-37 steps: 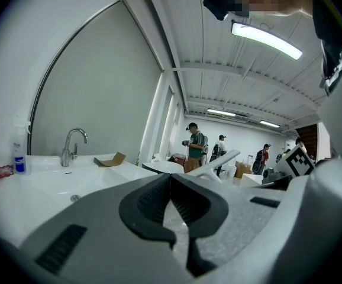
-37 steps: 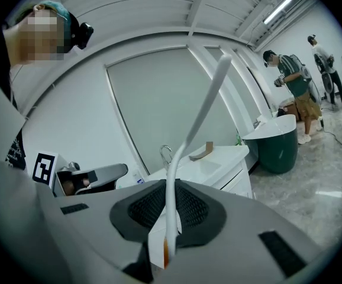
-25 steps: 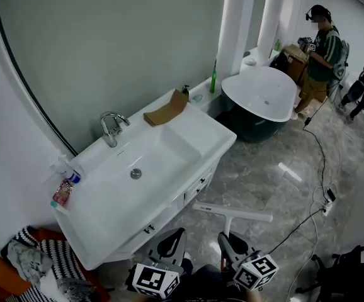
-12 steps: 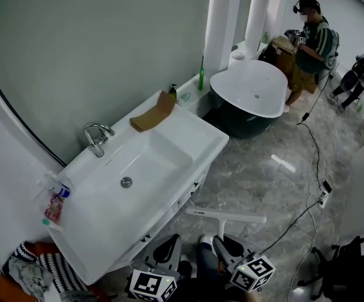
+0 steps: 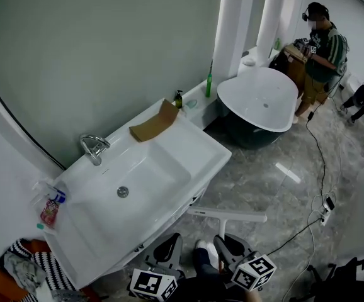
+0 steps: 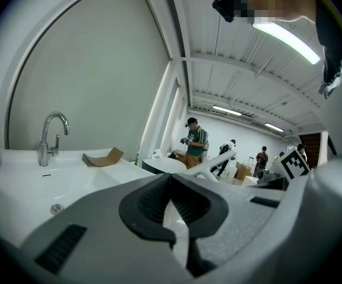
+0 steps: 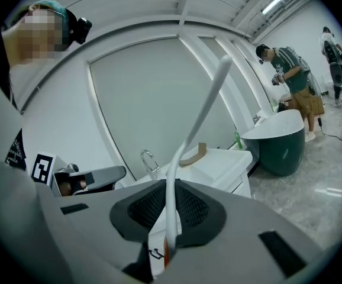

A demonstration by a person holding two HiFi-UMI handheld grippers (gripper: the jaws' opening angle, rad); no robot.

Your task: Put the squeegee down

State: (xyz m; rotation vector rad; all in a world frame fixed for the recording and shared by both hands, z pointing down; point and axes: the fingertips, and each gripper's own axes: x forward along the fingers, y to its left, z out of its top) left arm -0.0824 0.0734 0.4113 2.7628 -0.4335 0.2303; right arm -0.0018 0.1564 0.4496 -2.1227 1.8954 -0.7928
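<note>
Evidently light and stiff, the squeegee (image 5: 227,214) juts toward twelve o'clock, handle clamped by the right hand-held gripper (image 5: 231,249); left hand-held gripper (image 5: 167,250) closed, empty.

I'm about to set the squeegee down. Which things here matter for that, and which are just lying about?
Part of the job:
- squeegee, clamped in the right gripper
- vanity counter, probably the nearest place to lay it

Just lying about:
- cardboard piece
- faucet
- spray bottle
- green bottle
- bathtub
- left gripper, shut and empty
</note>
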